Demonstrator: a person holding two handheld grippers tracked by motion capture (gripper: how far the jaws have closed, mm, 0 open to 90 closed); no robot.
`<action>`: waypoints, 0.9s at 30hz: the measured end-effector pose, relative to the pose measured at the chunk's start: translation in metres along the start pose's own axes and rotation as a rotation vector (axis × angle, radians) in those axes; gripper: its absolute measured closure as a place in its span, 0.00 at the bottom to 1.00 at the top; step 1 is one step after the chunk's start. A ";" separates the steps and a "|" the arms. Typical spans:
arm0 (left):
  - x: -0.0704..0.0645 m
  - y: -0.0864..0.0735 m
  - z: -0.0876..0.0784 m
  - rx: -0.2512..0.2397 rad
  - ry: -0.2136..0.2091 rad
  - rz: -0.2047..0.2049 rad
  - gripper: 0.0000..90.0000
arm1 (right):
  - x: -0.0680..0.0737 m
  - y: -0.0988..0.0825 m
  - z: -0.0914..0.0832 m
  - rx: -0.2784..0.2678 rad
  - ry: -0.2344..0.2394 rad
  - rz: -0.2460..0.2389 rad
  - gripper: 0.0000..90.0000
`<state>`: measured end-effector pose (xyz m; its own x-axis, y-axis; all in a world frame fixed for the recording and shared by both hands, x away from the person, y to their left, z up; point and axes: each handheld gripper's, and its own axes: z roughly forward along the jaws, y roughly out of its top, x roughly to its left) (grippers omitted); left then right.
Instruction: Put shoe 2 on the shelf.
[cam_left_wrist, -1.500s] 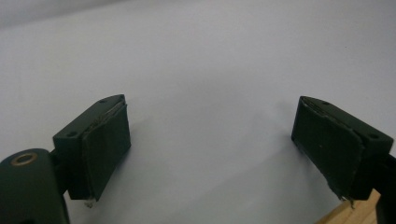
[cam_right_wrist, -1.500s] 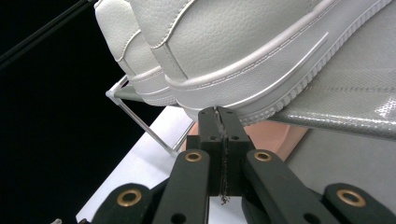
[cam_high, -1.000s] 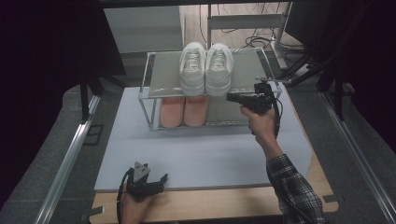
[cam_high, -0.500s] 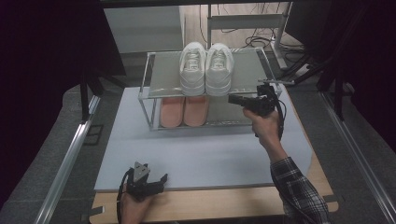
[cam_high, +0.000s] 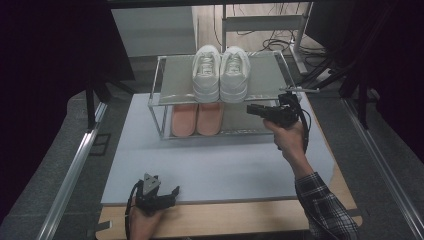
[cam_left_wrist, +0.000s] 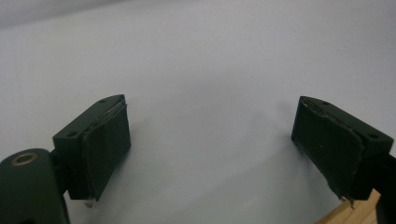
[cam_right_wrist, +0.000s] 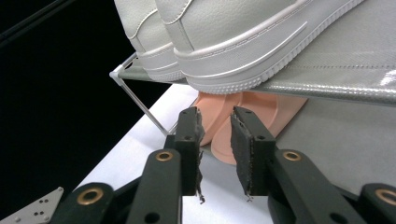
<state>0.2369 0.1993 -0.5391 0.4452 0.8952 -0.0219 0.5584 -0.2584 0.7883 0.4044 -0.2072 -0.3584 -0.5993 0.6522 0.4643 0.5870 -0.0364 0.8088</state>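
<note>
Two pairs of footwear: white sneakers (cam_high: 221, 73) stood side by side on the top shelf of a wire shoe rack (cam_high: 160, 107); pink slippers (cam_high: 197, 119) lay on the shelf beneath them.
Rack position: it stood at the far middle of the pale table mat (cam_high: 220, 167).
Right gripper (cam_high: 250, 108): held level at the rack's right side, pointing left toward the lower shelf; its jaws had just been opening and stood a little apart, with nothing between the pads.
Right gripper view: the pink slippers (cam_right_wrist: 243, 116) lay just beyond the fingertips (cam_right_wrist: 189, 130), apart from them, under the white sneakers (cam_right_wrist: 219, 42).
Left gripper (cam_high: 172, 192): rested at the mat's near edge, well apart from the rack.
Left gripper view: jaws spread wide over bare mat (cam_left_wrist: 210, 70), nothing held.
</note>
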 end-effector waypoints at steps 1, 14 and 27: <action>0.000 0.000 0.000 -0.002 -0.001 0.000 0.13 | 0.000 0.000 0.000 0.000 0.000 0.000 0.77; 0.000 0.000 0.000 -0.002 -0.001 0.000 0.13 | 0.004 -0.007 -0.009 0.005 0.002 -0.030 0.64; 0.000 0.000 0.000 -0.001 0.000 0.000 0.13 | -0.003 -0.017 -0.018 0.008 -0.030 -0.048 0.54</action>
<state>0.2369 0.1993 -0.5392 0.4452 0.8951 -0.0225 0.5576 -0.2575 0.7891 0.3866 -0.2222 -0.3667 -0.6102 0.6757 0.4136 0.5623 0.0015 0.8270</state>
